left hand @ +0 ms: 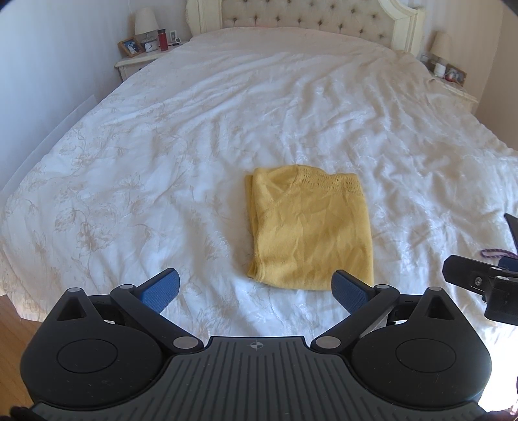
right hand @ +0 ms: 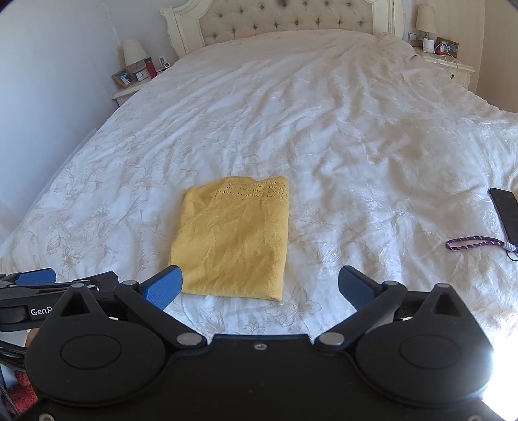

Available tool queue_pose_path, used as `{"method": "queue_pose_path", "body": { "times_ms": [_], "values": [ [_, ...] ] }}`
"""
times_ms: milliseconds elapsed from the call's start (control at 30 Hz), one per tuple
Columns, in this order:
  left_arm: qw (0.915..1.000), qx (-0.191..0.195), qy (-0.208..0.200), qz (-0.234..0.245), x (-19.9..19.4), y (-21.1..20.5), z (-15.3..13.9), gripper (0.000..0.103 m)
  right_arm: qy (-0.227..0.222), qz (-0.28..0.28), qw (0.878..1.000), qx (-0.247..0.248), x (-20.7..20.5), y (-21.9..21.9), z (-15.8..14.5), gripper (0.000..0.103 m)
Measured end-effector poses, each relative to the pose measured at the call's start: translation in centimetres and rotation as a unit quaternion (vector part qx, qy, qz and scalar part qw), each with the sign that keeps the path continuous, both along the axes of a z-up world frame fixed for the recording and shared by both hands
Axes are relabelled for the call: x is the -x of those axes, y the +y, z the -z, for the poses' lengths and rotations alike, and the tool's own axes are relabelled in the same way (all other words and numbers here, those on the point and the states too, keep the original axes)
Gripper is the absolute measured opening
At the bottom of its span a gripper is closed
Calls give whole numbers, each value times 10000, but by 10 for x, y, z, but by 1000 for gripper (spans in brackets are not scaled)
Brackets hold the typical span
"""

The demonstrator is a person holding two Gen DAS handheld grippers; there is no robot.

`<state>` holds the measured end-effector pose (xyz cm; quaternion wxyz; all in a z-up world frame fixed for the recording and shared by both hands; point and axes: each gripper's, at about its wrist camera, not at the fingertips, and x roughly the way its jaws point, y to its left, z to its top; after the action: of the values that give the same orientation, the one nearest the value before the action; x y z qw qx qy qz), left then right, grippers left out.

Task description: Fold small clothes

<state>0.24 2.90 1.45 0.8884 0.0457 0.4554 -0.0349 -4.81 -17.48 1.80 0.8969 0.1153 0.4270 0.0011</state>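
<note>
A yellow knit garment lies folded into a neat rectangle on the white bedspread, its lace edge on the far side. It also shows in the right wrist view. My left gripper is open and empty, held just short of the garment's near edge. My right gripper is open and empty, also just short of the near edge, a little to the right. Neither gripper touches the cloth.
A black phone with a purple wrist strap lies on the bed at the right. Nightstands with lamps and small items stand on both sides of the tufted headboard. Wood floor shows at lower left.
</note>
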Motion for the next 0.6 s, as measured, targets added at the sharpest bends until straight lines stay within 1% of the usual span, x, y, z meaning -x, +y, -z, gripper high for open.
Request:
{"method": "queue_pose_path", "body": {
  "times_ms": [600],
  "values": [
    [9999, 35, -36, -91, -1, 12, -5, 101, 39, -41, 10000, 73, -2, 8, -1, 102]
  ]
}}
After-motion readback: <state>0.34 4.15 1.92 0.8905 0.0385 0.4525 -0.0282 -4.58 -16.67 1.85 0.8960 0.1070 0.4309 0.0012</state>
